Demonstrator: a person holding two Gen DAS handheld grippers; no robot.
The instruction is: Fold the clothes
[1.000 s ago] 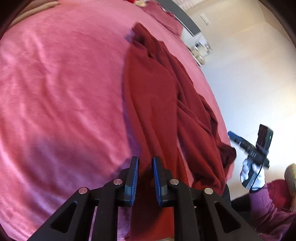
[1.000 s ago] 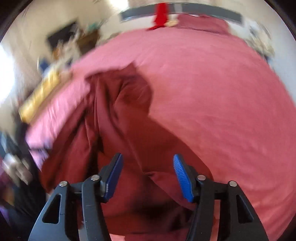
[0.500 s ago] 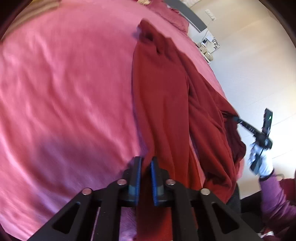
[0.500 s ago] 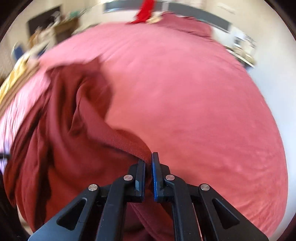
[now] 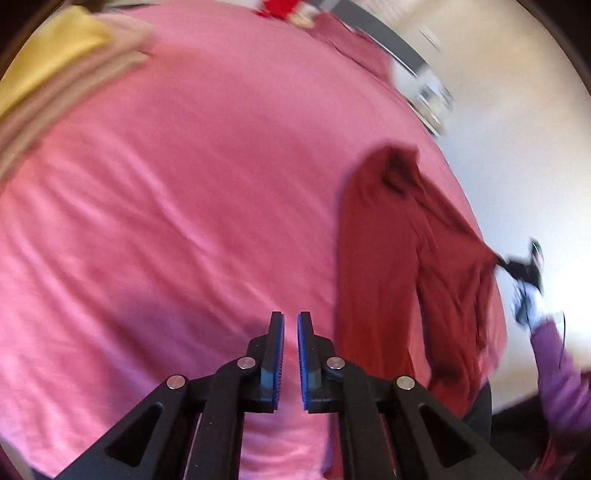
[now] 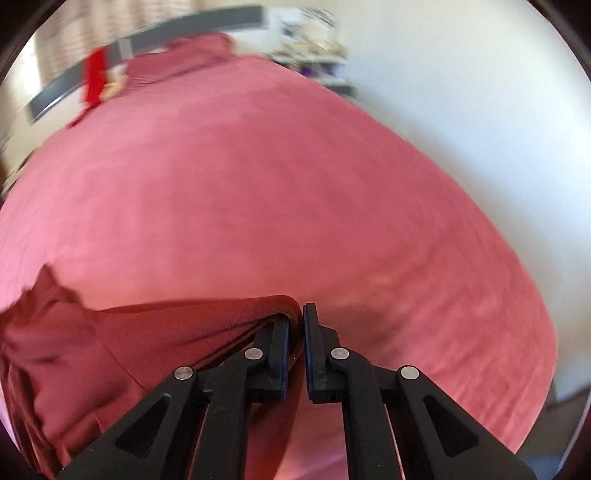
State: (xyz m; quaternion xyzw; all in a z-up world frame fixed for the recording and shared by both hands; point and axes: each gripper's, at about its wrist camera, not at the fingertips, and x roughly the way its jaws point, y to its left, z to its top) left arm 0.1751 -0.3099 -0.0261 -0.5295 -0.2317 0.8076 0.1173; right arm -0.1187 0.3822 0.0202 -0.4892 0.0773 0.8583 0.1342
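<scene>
A dark red long-sleeved garment [image 5: 399, 266] lies along the right side of a pink bedspread [image 5: 177, 206]. My left gripper [image 5: 290, 317] is nearly shut with nothing between its pads; it hovers over bare pink bedspread, left of the garment. My right gripper [image 6: 296, 314] is shut on an edge of the dark red garment [image 6: 110, 347], which trails off to the left. In the left wrist view the right gripper [image 5: 517, 264] pulls a corner of the garment out past the bed's right edge.
Folded yellow and beige cloth [image 5: 48, 70] lies at the far left of the bed. A pink pillow [image 5: 351, 44] and a red item [image 5: 277, 9] sit by the grey headboard [image 6: 147, 33]. A bedside shelf [image 6: 317, 48] stands against the white wall.
My left gripper let go of the garment and swung left over bare bedspread. My right gripper, shut on the garment's edge, has pulled it rightward and stretched it.
</scene>
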